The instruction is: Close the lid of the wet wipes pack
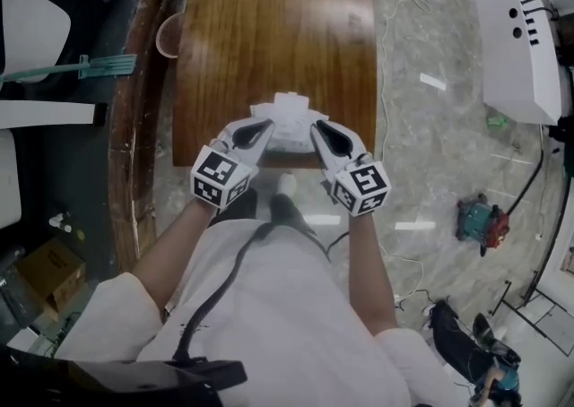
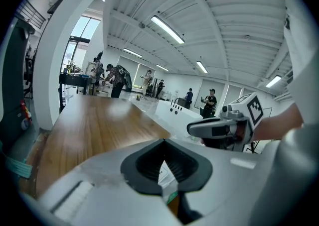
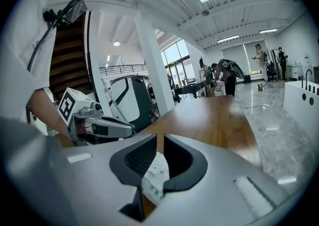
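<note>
The white wet wipes pack (image 1: 289, 123) lies at the near edge of the wooden table (image 1: 269, 29), with a raised white part on its top. My left gripper (image 1: 267, 127) reaches its left side and my right gripper (image 1: 317, 126) its right side. In the left gripper view the left gripper (image 2: 163, 140) has its tips meeting, and the pack (image 2: 165, 178) shows below them. In the right gripper view the right gripper (image 3: 160, 136) has a narrow gap between its tips, with the pack (image 3: 155, 177) just under them and nothing pinched.
A pink bowl (image 1: 168, 35) sits at the table's left edge. A green broom head (image 1: 100, 64) lies on the dark floor at left. A white machine (image 1: 516, 38) and a small toy-like device (image 1: 482, 220) stand on the marble floor at right. People stand far across the hall.
</note>
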Available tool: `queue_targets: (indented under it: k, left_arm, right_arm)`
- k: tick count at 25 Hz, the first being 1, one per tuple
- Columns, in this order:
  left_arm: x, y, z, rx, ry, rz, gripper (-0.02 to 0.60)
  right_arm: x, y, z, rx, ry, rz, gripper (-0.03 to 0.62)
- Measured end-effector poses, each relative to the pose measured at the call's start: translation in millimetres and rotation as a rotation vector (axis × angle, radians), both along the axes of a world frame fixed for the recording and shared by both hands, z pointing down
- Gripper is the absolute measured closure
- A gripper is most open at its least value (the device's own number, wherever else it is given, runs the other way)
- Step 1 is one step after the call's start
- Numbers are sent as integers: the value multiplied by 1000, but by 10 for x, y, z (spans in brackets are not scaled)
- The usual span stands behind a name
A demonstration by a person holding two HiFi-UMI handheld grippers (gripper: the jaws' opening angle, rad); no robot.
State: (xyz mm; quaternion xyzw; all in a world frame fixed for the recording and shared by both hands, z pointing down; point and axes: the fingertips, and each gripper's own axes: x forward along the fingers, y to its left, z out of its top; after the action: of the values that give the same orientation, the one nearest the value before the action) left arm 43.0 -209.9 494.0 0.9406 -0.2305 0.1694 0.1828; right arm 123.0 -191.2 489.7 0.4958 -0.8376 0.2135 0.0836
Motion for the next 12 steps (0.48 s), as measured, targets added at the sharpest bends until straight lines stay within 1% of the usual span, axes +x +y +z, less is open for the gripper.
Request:
queue_targets:
  k: [6, 12]
  left_arm:
    - [19, -59, 285, -29, -26, -14, 578]
    - [45, -58, 524, -59, -50, -18, 578]
  right_arm:
    - [28, -96, 230, -39, -13, -13, 530]
    - [63, -205, 506, -86, -18, -55, 492]
